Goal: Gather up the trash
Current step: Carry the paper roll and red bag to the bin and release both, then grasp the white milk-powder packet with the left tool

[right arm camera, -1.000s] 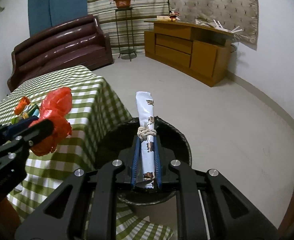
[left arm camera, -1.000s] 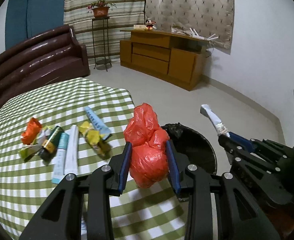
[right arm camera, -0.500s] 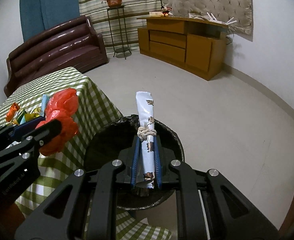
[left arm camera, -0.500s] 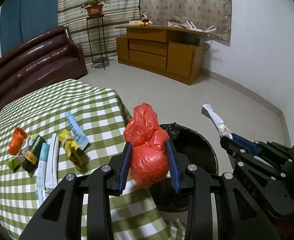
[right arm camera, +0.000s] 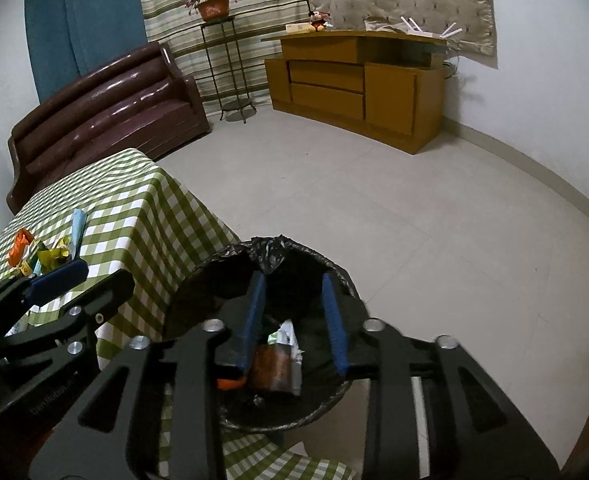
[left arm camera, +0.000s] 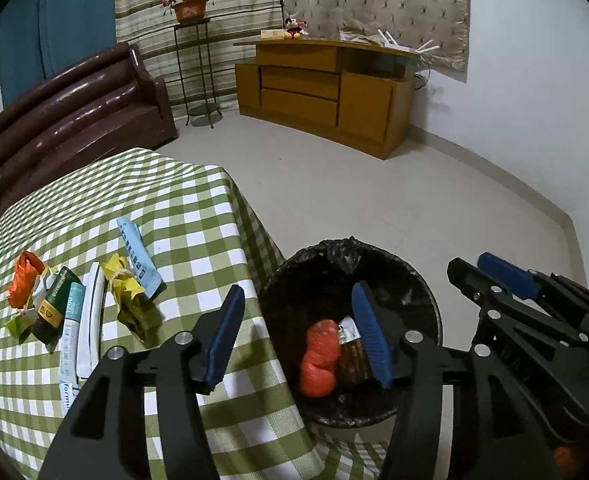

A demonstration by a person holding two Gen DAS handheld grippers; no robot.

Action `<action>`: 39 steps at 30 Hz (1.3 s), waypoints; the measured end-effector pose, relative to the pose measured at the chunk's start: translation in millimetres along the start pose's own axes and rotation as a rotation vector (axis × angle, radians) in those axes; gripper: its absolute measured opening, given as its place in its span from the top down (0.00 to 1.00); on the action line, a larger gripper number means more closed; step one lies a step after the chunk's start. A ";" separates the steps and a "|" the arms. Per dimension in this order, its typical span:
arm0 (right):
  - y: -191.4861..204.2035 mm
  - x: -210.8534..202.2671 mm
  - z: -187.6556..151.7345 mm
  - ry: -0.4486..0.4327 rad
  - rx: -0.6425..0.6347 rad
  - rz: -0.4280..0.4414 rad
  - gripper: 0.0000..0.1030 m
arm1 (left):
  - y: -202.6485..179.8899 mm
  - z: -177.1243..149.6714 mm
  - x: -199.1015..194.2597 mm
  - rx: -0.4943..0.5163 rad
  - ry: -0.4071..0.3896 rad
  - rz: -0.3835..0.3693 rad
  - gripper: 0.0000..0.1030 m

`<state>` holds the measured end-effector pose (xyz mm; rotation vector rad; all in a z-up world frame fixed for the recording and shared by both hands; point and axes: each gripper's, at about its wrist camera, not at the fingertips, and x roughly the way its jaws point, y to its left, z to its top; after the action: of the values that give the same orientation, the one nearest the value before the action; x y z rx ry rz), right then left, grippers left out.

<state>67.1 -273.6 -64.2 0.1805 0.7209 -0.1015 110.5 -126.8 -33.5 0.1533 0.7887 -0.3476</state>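
Observation:
A black-lined trash bin stands on the floor beside the green checked table. Both grippers are open and empty above it. My left gripper straddles the bin's left rim; the red plastic bag lies inside the bin below it. My right gripper hangs over the bin, above a white wrapper and other trash. Several wrappers lie on the table: an orange one, a yellow one, a light blue one and white tubes.
A brown sofa stands behind the table. A wooden cabinet and a plant stand are against the far wall. Pale floor lies between the bin and the cabinet.
Both grippers opened over the bin. The red bag dropped from the left gripper and the white rolled wrapper from the right gripper; both now lie in the bin.

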 end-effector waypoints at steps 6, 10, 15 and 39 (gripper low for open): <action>1.6 -2.8 0.5 -0.012 0.005 -0.005 0.53 | 5.1 -3.5 -8.6 -0.012 0.003 0.007 0.45; 3.4 -6.5 -0.2 -0.013 0.001 -0.006 0.53 | 12.7 -8.0 -20.3 -0.020 -0.006 0.014 0.45; 10.4 -13.8 -2.9 -0.012 -0.017 0.000 0.53 | 22.6 -11.3 -33.8 -0.035 -0.018 0.023 0.45; 61.9 -59.4 -26.9 -0.017 -0.116 0.072 0.53 | 79.4 -56.0 -93.5 -0.164 -0.027 0.121 0.42</action>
<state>14.9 -205.7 -36.5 0.0942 0.7008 0.0081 41.0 -14.8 -5.1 0.0419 0.7738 -0.1698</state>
